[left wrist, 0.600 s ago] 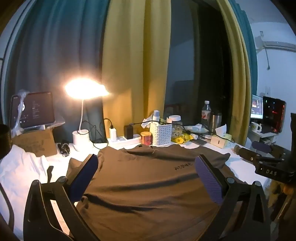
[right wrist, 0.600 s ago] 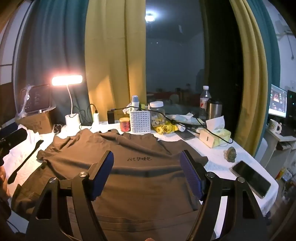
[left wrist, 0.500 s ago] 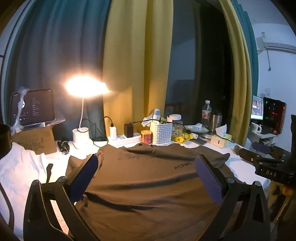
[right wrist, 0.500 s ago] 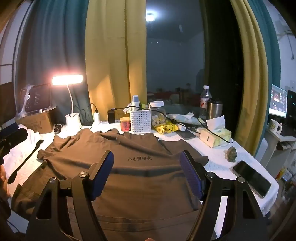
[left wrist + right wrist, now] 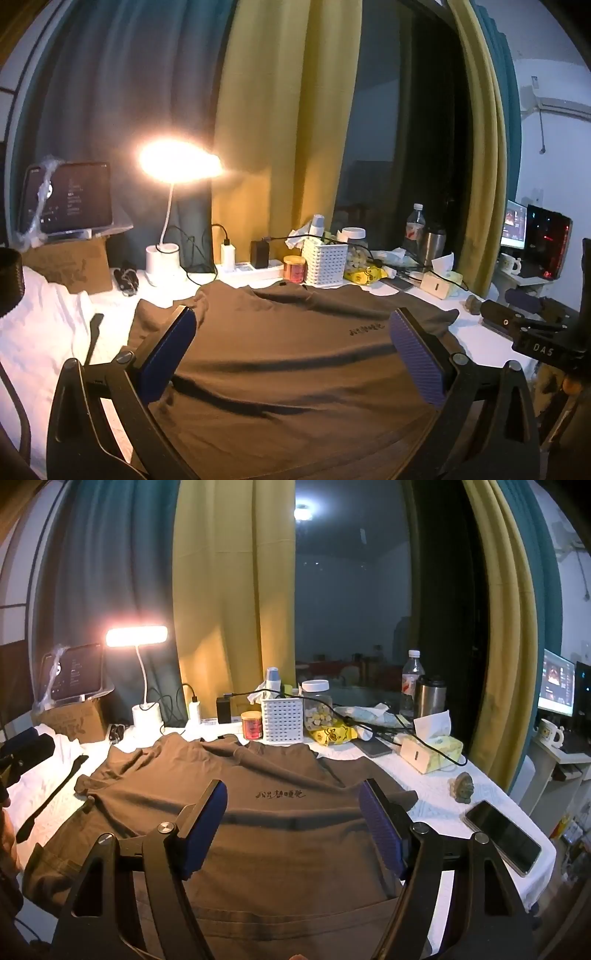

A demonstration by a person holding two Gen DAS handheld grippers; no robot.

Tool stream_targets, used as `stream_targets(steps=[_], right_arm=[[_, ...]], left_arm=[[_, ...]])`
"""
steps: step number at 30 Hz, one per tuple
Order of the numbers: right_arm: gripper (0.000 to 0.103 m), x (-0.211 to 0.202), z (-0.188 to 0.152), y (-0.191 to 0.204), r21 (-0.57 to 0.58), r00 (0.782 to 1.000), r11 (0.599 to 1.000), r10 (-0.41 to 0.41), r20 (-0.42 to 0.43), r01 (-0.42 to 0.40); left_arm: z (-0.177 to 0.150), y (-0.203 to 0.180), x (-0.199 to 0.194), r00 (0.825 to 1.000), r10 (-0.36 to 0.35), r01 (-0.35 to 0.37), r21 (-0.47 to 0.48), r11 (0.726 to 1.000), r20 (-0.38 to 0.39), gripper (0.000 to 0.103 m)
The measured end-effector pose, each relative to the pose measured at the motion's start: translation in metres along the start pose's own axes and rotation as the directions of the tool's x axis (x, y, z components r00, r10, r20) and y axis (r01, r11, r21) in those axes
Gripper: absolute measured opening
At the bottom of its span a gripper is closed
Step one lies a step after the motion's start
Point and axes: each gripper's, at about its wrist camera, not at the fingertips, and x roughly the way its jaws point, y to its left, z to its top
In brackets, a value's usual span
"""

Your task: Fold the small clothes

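Note:
A brown t-shirt [image 5: 288, 354] lies spread flat, front up, on a white-covered table [image 5: 48, 332]; small dark lettering shows on its chest [image 5: 280, 794]. It also shows in the right wrist view [image 5: 258, 834]. My left gripper [image 5: 291, 354] is open and empty, held above the shirt's lower half. My right gripper [image 5: 293, 823] is open and empty, above the shirt's lower middle. The right gripper's body shows at the right edge of the left wrist view [image 5: 532, 332]. The left gripper's body shows at the left edge of the right wrist view [image 5: 22, 749].
At the table's back stand a lit desk lamp [image 5: 162, 254], a power strip [image 5: 251, 267], a red jar [image 5: 252, 725], a white basket [image 5: 282, 720], bottles and a tissue box [image 5: 432, 753]. A phone [image 5: 502, 836] and a stone [image 5: 461, 782] lie right. A tablet [image 5: 66, 203] sits on a cardboard box.
Both views have shifted very slightly; the shirt lies as before and both grippers stay open and empty.

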Motion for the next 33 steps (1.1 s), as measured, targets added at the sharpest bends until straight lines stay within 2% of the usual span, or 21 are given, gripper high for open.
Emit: stream_targets(steps=[10,16,17,23,33], right_arm=[[0.077,-0.001,-0.001,0.002,-0.003,1.0,1.0,0.0,-0.002,0.0],[0.077,-0.001,0.0,0.002,-0.004,1.0,1.0,0.0,-0.003,0.0],[0.077,-0.001,0.0,0.002,-0.005,1.0,1.0,-0.001,-0.002,0.001],[0.077,-0.001,-0.001,0.001,-0.004,1.0,1.0,0.0,-0.004,0.0],[0.077,0.001,-0.003,0.002,-0.006,1.0,1.0,0.0,-0.006,0.0]], left_arm=[[0.003,0.0,0.001,1.0,-0.004,0.004,0.006,1.0,-0.008,0.102],[0.004,0.006,0.004,0.999,-0.013,0.012,-0.024,1.0,-0.031,0.102],[0.005,0.007,0.004,0.999,0.005,-0.006,-0.03,1.0,-0.032,0.102],[0.005,0.008,0.002,1.0,0.001,-0.001,-0.032,0.999,-0.017,0.102],[0.008,0.01,0.003,0.999,-0.026,0.026,-0.025,0.999,-0.022,0.102]])
